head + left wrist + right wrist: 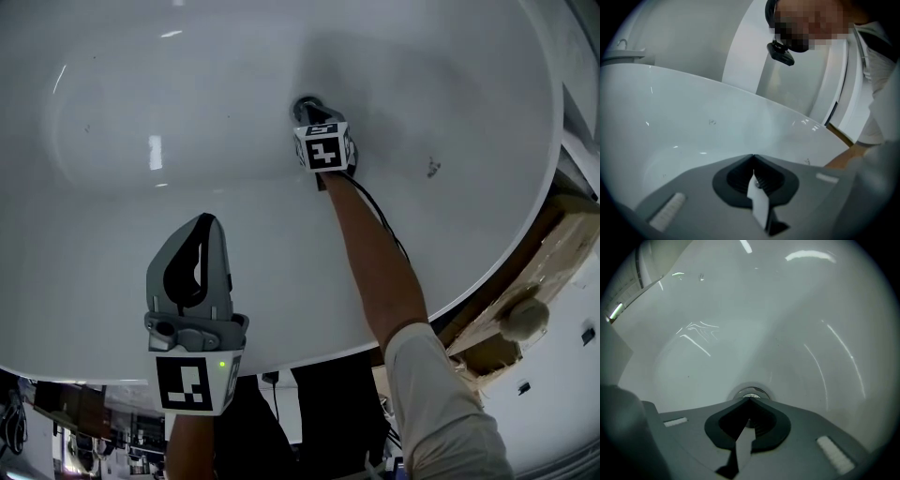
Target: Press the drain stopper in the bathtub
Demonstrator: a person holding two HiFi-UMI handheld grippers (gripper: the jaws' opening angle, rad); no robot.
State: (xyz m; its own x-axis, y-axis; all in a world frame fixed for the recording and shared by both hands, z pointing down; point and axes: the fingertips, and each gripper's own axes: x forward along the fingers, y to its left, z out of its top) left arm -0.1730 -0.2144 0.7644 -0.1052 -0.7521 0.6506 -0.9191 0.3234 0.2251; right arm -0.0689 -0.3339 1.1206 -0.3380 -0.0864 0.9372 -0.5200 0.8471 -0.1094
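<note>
right tongs (750, 400) closed – tips just at drain stopper (751, 392), bathtub (112, 84) floor | left tongs (206, 220) closed, empty, by near rim

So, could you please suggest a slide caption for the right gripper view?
Closed right tongs, tips at the drain stopper in the bottom of the white bathtub.

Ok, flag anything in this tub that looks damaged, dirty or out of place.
One small dark smudge marks the white bathtub wall, right of the right gripper by the drain stopper. Dirt or chip, I cannot tell. Nothing else stands out.
</note>
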